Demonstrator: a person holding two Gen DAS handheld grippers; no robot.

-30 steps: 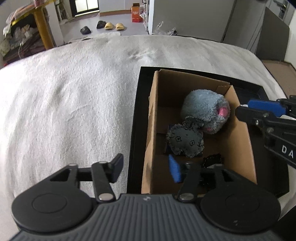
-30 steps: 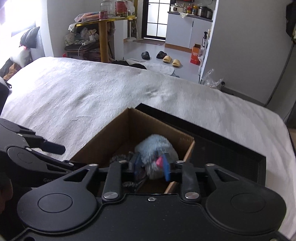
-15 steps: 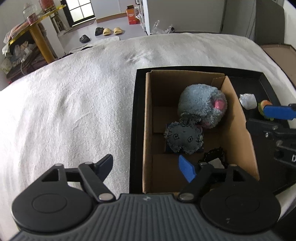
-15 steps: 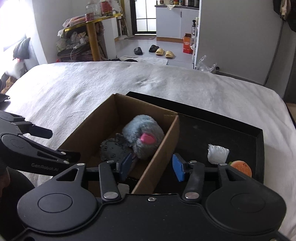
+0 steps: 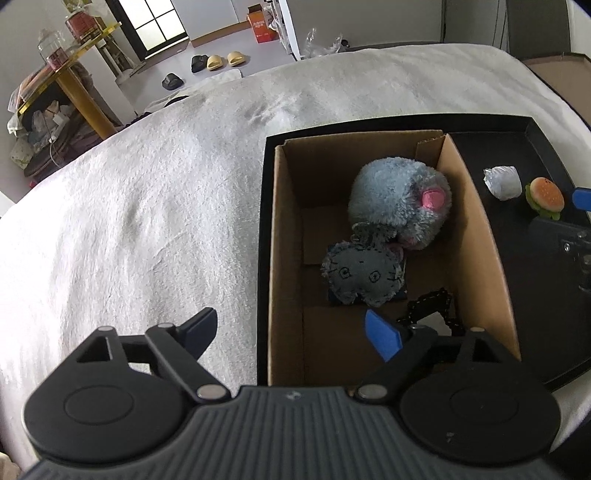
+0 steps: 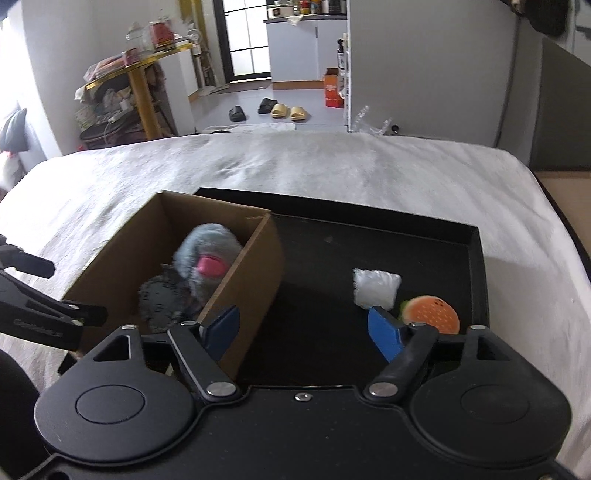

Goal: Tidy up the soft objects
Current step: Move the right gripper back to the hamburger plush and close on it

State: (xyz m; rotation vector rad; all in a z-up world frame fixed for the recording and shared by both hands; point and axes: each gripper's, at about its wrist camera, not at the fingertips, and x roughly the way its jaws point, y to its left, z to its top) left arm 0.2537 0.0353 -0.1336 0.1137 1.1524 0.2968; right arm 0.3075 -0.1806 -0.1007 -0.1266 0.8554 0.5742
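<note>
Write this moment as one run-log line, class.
left tongs open, empty | right tongs open, empty | cardboard box: grey plush, denim toy | tray: burger toy, white pouch

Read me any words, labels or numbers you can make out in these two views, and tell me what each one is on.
No text reads clearly.
Left gripper: white lettering on its arm in the right wrist view, too blurred to read.
Orange carton on the floor: printing too small to read.
Red-labelled jar on the yellow table: label too small to read.
</note>
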